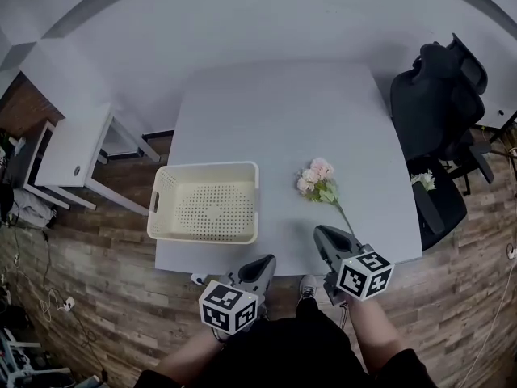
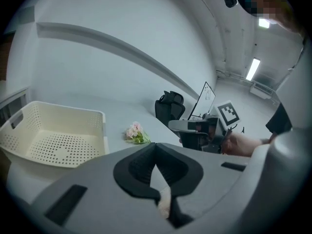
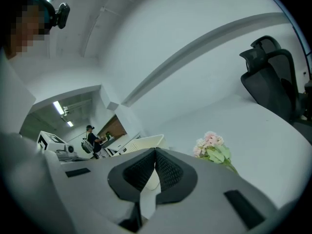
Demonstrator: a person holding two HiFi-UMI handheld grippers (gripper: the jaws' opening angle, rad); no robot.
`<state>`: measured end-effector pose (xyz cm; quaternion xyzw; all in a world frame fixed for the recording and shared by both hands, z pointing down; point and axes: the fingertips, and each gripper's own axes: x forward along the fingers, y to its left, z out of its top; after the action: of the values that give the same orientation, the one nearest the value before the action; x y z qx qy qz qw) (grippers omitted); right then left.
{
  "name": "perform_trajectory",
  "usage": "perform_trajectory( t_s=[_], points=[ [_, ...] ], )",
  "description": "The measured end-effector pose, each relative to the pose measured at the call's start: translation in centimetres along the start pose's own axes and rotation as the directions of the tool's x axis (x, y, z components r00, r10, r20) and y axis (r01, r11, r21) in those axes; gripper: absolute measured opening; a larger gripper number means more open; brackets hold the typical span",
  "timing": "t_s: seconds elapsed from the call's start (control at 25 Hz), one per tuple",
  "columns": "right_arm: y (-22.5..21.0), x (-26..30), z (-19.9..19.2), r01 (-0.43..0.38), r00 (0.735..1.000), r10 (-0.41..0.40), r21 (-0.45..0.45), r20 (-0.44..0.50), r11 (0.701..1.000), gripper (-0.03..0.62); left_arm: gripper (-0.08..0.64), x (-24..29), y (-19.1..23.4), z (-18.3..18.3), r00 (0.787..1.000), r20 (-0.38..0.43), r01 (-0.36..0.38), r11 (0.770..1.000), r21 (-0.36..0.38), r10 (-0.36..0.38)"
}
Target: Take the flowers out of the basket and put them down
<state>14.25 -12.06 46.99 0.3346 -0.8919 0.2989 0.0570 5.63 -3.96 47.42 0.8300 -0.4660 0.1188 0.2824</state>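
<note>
The grey table (image 1: 275, 111) carries everything that matters here. On its near left part sits the cream basket (image 1: 161, 217), a perforated tub, and both the head view and the left gripper view show it with nothing inside.

The left tongs (image 1: 262, 265) hang at the near edge of the table, just right of the basket; their pads meet at the tips with nothing between them. The right tongs (image 1: 323, 233) hover over the near right part of the table, likewise pressed together and empty (only table and the basket's rim show past them in their own view).

The flowers (image 1: 317, 180), a small pink bunch with green leaves, lie flat on the table to the right of the basket and well apart from it, the stem running back to end just beside the right tongs.

By my reading the put-down is finished and this is the step of drawing clear. The next move calls for little: keep the right tongs off the stem, so the bunch is not dragged.
</note>
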Motion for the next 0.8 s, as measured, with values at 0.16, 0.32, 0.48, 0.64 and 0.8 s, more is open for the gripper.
perform_trajectory(
  t_s=[0.16,0.32,0.48,0.64,0.8],
  points=[
    [4.9,-0.3,-1.4,-0.007,1.000,0.007,-0.012,0.014,1.000,0.023,0.007,-2.7,0.9,-0.4,0.999,0.010,0.036,0.999,0.005,-0.036],
    [8.8,-0.6,-3.2,-0.008,1.000,0.008,-0.018,0.018,1.000,0.023,0.008,-4.9,1.6,-1.3,0.998,0.013,0.067,0.998,0.006,-0.067],
    [11.7,-0.7,-5.4,0.006,1.000,-0.006,-0.015,0.007,1.000,0.023,0.006,-6.8,2.0,-2.5,0.995,0.009,0.102,0.995,0.002,-0.103],
    [13.8,-1.0,-7.9,0.031,0.999,-0.031,0.001,-0.004,1.000,0.023,0.008,-8.2,2.6,-4.0,0.990,-0.004,0.139,0.990,-0.021,-0.139],
    [14.9,-1.7,-9.3,0.067,0.998,-0.068,0.029,0.017,0.997,0.023,0.006,-9.2,3.0,-4.7,0.987,-0.009,0.162,0.986,-0.033,-0.162]
  ],
)
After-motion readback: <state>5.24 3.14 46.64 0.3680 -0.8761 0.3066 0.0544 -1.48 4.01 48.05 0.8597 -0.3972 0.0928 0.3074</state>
